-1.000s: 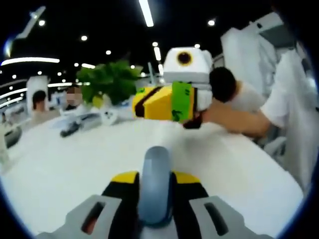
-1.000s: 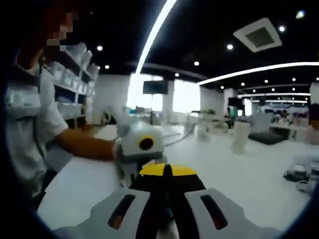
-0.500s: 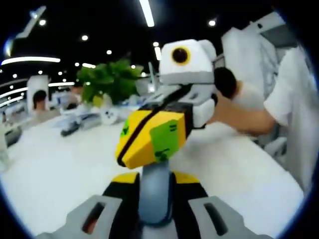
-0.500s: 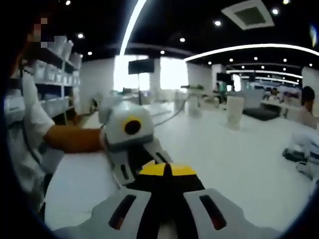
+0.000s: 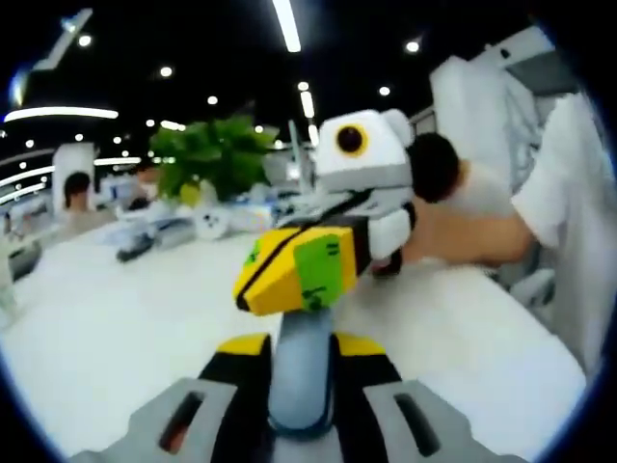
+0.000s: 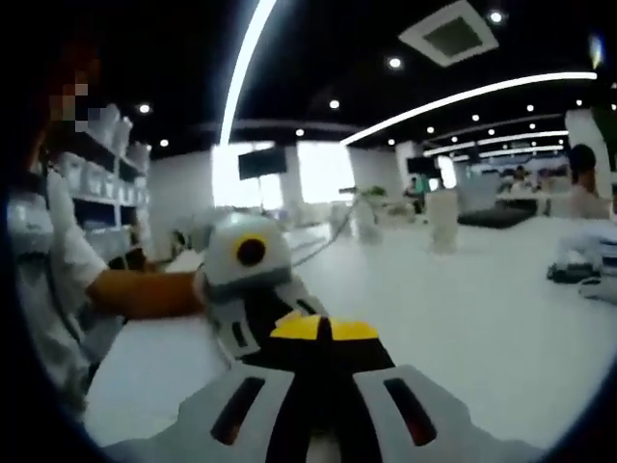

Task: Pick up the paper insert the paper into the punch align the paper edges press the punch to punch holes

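Looks like the pressing step to me: the left gripper (image 5: 301, 381) has its fingers closed around a grey-blue punch handle (image 5: 301, 357) above the white desk (image 5: 116, 328), the right gripper (image 5: 294, 272), fingers shut and empty, hovers just over it, so next it needs pushing down.

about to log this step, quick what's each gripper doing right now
left gripper: shut on a grey rounded handle.
right gripper: shut, yellow tips together, nothing seen between them.
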A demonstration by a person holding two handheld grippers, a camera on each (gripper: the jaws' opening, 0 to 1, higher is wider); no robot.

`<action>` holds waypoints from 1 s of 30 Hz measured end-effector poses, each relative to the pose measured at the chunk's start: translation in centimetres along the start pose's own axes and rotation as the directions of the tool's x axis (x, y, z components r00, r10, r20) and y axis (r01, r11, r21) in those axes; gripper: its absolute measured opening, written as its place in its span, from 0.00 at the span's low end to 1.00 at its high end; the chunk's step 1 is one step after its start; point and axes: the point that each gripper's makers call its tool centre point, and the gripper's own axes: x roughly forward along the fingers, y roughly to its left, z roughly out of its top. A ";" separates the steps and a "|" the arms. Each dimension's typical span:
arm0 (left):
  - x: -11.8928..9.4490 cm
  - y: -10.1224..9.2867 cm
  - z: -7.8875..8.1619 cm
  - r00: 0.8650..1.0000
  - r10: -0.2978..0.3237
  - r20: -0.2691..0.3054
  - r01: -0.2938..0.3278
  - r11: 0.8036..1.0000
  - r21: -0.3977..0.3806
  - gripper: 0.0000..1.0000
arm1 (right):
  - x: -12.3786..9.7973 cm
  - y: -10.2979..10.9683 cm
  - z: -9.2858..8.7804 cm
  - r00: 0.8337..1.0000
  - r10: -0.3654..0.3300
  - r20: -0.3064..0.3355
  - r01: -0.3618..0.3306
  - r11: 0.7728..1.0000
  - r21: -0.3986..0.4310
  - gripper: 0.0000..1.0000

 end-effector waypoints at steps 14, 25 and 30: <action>0.2 -0.1 -0.2 1.000 -0.005 -0.004 0.005 1.000 -0.009 0.26 | -0.2 -0.5 -2.5 0.998 -0.030 -0.056 0.029 0.999 -0.034 0.01; 0.2 0.0 -0.2 1.000 -0.001 -0.002 0.001 1.000 -0.009 0.26 | -1.3 0.8 0.5 0.993 0.037 0.108 -0.037 0.999 -0.006 0.02; 0.2 0.1 -0.1 1.000 0.001 0.000 -0.001 1.000 -0.010 0.26 | -1.8 1.3 1.1 0.993 0.067 0.096 -0.060 0.996 -0.073 0.04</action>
